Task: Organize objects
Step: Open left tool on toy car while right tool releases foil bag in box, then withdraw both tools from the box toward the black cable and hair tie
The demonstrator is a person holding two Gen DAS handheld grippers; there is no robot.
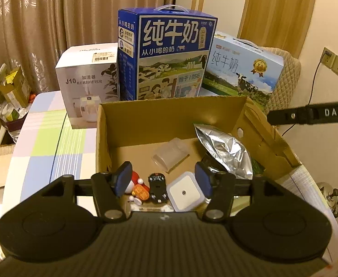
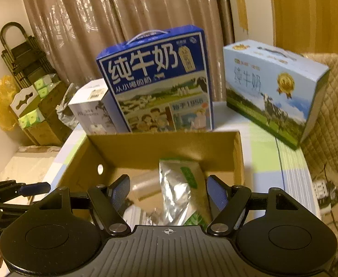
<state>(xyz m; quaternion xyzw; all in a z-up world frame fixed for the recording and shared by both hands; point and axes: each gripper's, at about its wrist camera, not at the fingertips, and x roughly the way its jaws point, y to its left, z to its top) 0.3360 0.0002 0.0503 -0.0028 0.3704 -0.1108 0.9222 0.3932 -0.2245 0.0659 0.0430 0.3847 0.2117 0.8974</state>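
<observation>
Sorting appears well advanced: cardboard box (image 1: 145, 124) on the table holds foil pouch (image 1: 226, 152), toy car (image 1: 157, 188) and white cube (image 1: 183, 192), while left gripper (image 1: 163, 180) and right gripper (image 2: 169, 194) hang above, jaws apart, both empty.

Cardboard box (image 1: 104, 136) open above (foil bag (image 1: 226, 152) crowds its right); milk cartons (image 1: 166, 55) wall the back.

Checked table (image 1: 46, 136) bearing four boxes (image 1: 169, 53).
</observation>
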